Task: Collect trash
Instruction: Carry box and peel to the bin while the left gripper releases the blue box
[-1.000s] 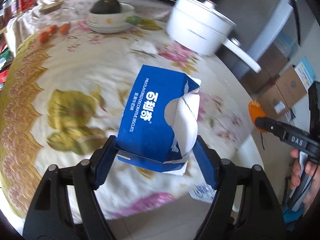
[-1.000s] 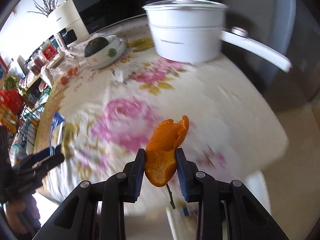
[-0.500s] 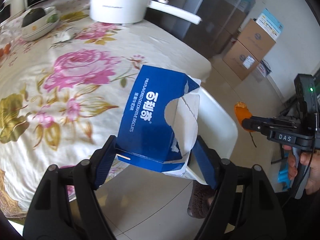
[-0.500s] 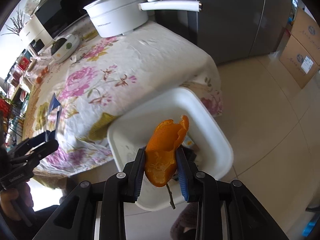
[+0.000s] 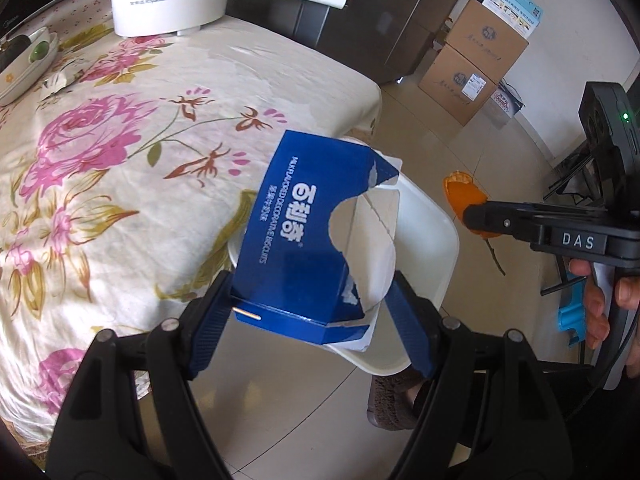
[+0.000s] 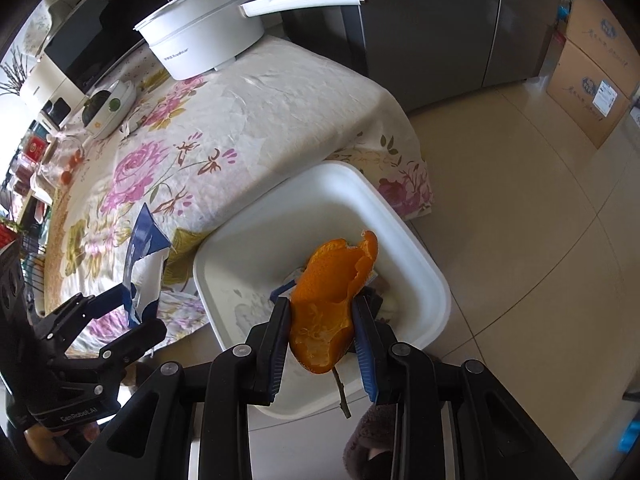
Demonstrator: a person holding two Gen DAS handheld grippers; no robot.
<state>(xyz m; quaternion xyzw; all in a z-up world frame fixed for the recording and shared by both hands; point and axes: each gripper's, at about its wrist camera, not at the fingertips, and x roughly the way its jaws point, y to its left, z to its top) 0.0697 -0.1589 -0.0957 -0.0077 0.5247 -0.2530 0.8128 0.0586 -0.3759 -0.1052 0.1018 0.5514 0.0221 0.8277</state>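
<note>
both pieces of trash carried to the bin, release pending.

the left gripper [image 5: 310, 312] is clamped on the torn blue biscuit box [image 5: 308, 232], held above the near rim of the white bin [image 6: 320, 216] that stands on the floor against the tabletop [image 5: 120, 140] edge. the right gripper [image 6: 322, 316] is pinched narrow on an orange peel [image 6: 332, 300], directly over the bin's interior. judgement: delivery step; next, part the right jaws to drop the peel, and bring the box further over the opening before letting go. only the right wrist view shows the bin's inside, with scraps already at the bottom; the left wrist view alone shows the box's printed face.
</note>
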